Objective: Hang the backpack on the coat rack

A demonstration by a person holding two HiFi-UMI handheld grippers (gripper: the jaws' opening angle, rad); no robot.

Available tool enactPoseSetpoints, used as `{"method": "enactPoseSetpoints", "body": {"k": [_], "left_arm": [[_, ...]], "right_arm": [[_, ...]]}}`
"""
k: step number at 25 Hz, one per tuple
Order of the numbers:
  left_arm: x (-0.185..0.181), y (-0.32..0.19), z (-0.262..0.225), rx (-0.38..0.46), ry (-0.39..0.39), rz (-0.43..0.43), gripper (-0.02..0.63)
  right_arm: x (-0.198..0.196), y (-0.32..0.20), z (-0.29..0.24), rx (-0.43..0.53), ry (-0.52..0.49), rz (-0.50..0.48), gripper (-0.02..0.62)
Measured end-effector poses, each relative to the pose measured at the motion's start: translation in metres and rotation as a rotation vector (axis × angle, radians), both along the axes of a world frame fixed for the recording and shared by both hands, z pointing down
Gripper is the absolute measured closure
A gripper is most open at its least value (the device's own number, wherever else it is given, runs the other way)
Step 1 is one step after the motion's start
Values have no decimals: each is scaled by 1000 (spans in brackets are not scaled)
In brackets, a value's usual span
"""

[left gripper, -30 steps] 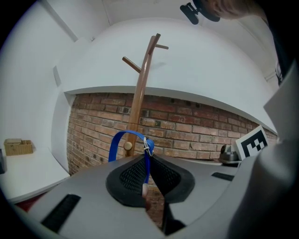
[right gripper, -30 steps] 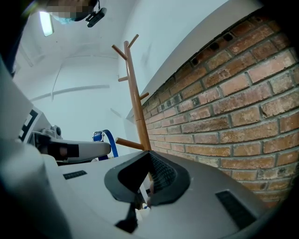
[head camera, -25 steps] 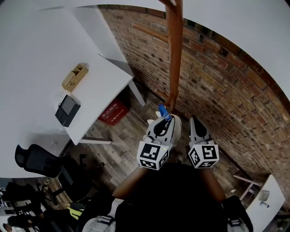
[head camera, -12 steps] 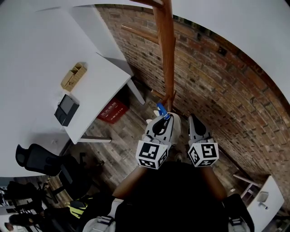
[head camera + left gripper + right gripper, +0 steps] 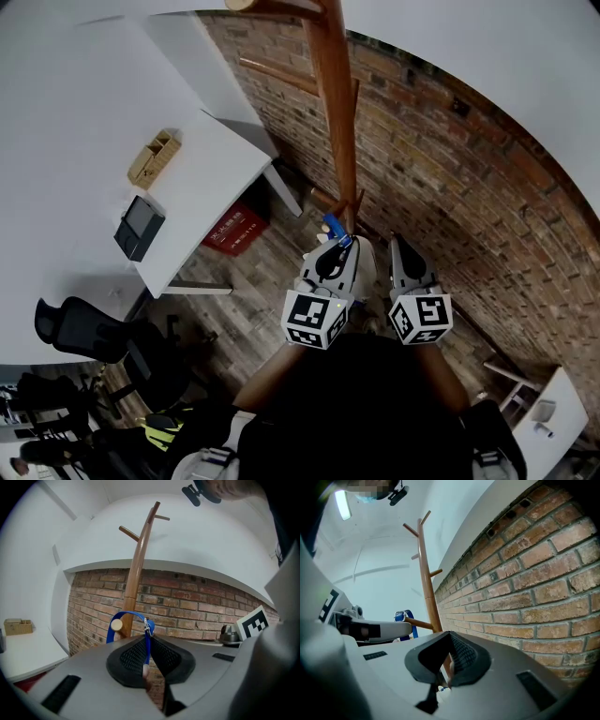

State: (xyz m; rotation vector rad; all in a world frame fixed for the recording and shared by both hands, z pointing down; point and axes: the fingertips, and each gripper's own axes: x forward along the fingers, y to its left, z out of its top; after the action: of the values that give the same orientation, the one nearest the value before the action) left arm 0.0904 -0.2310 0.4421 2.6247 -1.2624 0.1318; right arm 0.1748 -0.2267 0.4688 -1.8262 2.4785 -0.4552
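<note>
Two claws, both closed. Left claw (image 5: 148,641) pinches the blue loop (image 5: 129,614), which stands up above the pads with a metal clip at its top. Right claw (image 5: 449,660) is pressed together, we judge on a fold of the pale backpack (image 5: 364,261), which shows between the two claws in the head view. The loop sits at the tip of a low peg (image 5: 419,624); we cannot tell whether it is threaded over it. Beyond, the rack (image 5: 137,569) rises against the brick wall (image 5: 525,573).

Risks, as we judge them:
- The loop is narrow and the peg end blunt, so a slightly off approach may catch the edge only.
- Letting go then would drop the backpack to the floor.
- A sideways pull could also tip the rack.
</note>
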Motion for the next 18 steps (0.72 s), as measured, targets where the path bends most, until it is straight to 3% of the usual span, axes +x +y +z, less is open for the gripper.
{"method": "enactPoseSetpoints", "body": {"k": [18], "left_arm": [[12,-17,18,-9,-7,-47,578]], "right_arm": [[6,-18,8,-19,13,-50,583]]}}
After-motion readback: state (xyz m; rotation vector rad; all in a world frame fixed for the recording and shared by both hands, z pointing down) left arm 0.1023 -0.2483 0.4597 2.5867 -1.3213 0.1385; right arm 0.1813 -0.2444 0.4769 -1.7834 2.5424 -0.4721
